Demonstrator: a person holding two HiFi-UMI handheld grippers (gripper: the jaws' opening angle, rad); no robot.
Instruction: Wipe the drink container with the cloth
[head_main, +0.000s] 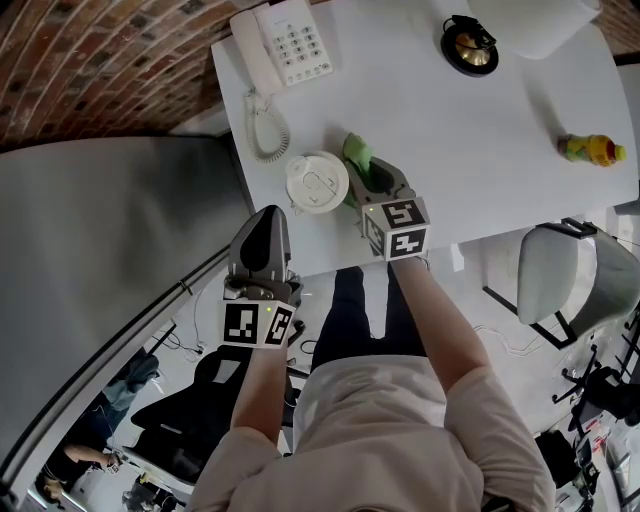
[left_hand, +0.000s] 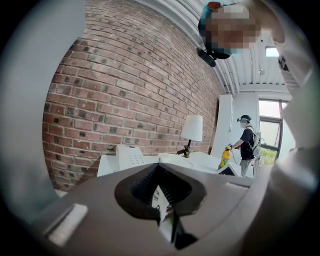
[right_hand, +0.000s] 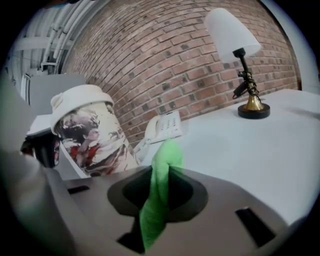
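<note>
The drink container (head_main: 317, 183) (a lidded paper cup with a red-and-black print) is standing near the front edge of the white table (head_main: 480, 150), which is stretching away toward a brick wall. On the far part of the table a white telephone (head_main: 285, 45) is sitting at the left and a lamp (right_hand: 232, 32) with a brass base is standing further right. The right gripper (head_main: 372, 176) is reaching over the table edge just beside the cup, on its right. Its jaws are pressing together on a green cloth (right_hand: 160, 195), which is poking up out of them – whether the cloth is touching the cup, the views are not showing. The left gripper (head_main: 268, 218) is hovering at the table's front edge, close to the cup's left side. Its jaws are lying almost together with nothing between them, only a thin slit showing a sliver of the printed cup beyond. A small yellow bottle (head_main: 590, 150) is lying well apart at the right.
</note>
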